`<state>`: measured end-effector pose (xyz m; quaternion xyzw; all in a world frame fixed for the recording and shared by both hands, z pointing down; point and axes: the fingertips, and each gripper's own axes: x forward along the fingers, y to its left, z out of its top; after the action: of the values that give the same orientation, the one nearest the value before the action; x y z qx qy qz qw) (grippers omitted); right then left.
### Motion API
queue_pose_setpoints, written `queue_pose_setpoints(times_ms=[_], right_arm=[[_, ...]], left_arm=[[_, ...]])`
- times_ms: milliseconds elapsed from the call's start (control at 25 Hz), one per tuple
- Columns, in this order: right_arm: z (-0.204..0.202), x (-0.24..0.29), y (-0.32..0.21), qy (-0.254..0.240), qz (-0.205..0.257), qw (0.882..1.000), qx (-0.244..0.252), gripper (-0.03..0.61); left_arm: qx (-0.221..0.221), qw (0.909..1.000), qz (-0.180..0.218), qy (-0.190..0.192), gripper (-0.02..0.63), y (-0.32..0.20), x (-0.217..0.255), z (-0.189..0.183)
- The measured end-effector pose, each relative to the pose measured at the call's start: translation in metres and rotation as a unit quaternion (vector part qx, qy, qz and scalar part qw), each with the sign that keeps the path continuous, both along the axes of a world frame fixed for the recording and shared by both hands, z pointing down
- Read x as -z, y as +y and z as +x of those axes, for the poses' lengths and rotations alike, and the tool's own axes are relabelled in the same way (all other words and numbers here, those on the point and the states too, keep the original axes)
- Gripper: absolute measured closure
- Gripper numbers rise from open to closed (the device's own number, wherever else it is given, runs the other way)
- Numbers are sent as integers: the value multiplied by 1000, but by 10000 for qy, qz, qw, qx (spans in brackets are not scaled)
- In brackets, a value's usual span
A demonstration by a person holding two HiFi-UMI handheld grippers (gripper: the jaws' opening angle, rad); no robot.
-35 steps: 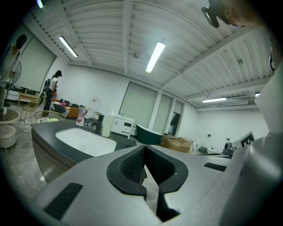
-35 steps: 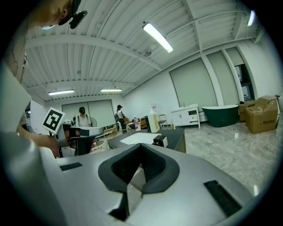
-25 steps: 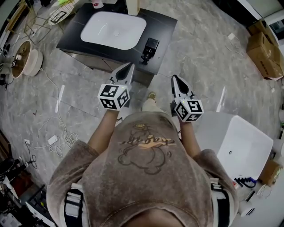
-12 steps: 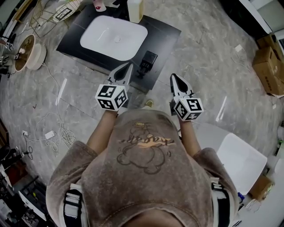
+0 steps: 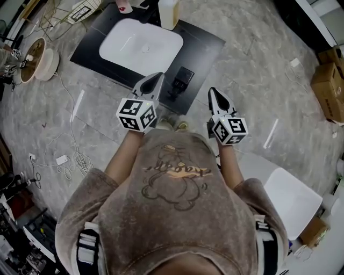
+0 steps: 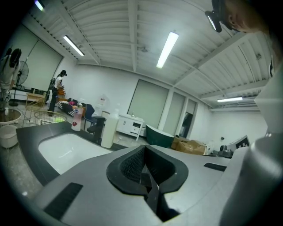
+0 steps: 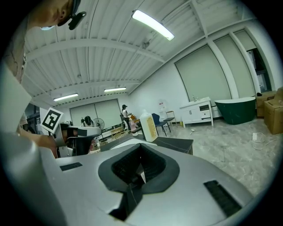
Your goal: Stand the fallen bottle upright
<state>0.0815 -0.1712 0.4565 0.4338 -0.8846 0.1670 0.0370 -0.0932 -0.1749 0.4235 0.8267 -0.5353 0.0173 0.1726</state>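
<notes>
A tall cream bottle (image 5: 168, 11) stands upright at the far edge of the black countertop (image 5: 207, 43), behind the white sink basin (image 5: 141, 43). A small pink bottle (image 5: 123, 6) stands further left. The left gripper view shows the cream bottle (image 6: 109, 129) and the pink bottle (image 6: 76, 120) upright. No fallen bottle shows. My left gripper (image 5: 156, 77) is shut and empty, its tip over the counter's near edge. My right gripper (image 5: 213, 91) is shut and empty, just short of the counter. A black faucet (image 5: 181, 79) lies between them.
Cables (image 5: 70, 161) trail on the marble floor at the left. A white tub (image 5: 293, 196) stands at the lower right, and cardboard boxes (image 5: 328, 80) lie further right. A round wooden spool (image 5: 35, 62) sits left of the counter. A person (image 6: 57, 90) stands far off.
Both grippers have come forward toward the counter, and the left tip now reaches its near edge. The white tub has slid back toward the lower right. Both jaws stayed shut.
</notes>
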Motion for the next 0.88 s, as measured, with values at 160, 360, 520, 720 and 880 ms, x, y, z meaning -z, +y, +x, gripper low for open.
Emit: queue_pose_setpoints(times_ms=[160, 360, 520, 720, 880], right_arm=[[-4, 6, -6, -32, 0, 9998, -175, 583], [-9, 11, -13, -13, 42, 9996, -264, 583], [-12, 8, -13, 28, 46, 9995, -322, 583], [-13, 7, -14, 58, 13, 9994, -343, 583], [-14, 6, -14, 90, 4, 9994, -340, 583]], left_arm=[[-192, 9998, -34, 8, 595, -8, 2, -1], [-472, 9988, -14, 117, 594, -17, 4, 2], [-679, 9975, -27, 187, 592, -17, 1, 5], [-990, 9947, -155, 233, 520, -19, -6, 13], [-1099, 9932, -312, 235, 464, -19, -17, 18]])
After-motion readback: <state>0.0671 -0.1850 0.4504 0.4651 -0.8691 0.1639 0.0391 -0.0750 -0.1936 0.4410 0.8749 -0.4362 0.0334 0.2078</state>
